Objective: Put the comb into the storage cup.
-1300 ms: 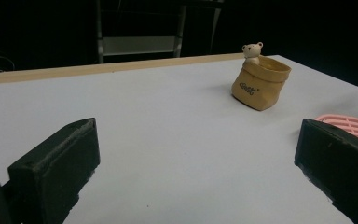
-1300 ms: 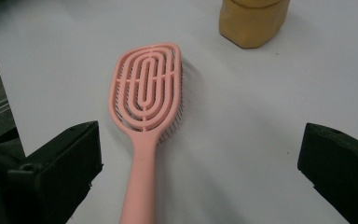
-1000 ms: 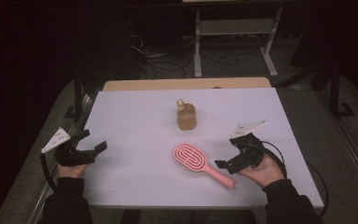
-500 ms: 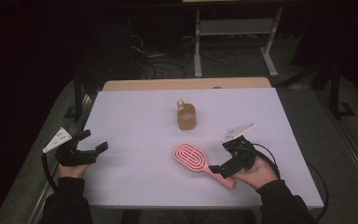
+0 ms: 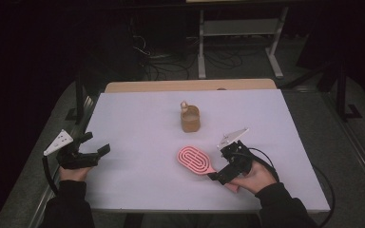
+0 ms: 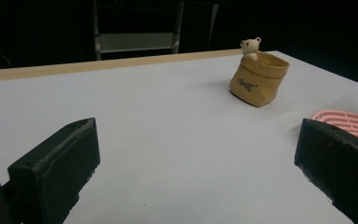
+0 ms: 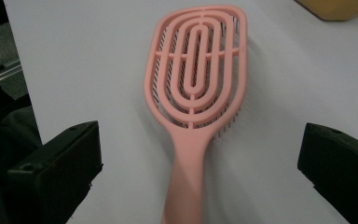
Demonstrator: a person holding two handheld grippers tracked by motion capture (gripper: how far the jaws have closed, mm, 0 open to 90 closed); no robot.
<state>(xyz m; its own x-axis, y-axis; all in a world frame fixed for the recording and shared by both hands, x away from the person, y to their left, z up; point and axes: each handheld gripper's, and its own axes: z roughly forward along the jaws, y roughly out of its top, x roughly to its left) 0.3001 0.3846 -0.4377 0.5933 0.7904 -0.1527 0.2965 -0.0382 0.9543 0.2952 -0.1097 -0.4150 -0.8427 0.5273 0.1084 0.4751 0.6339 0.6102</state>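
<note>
right gripper (image 5: 221, 172) spread wide, lined up w/ hairbrush (image 7: 196, 88) handle for a grab; left gripper (image 5: 92, 145) spread too, idle.

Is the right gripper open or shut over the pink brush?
Open. The right gripper has its jaws wide apart on either side of the pink brush handle, not touching it.

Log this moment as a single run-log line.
right gripper: open, straddling pink plastic hairbrush handle | left gripper: open, idle | tan bear-trimmed pouch pot: upright, untouched
</note>
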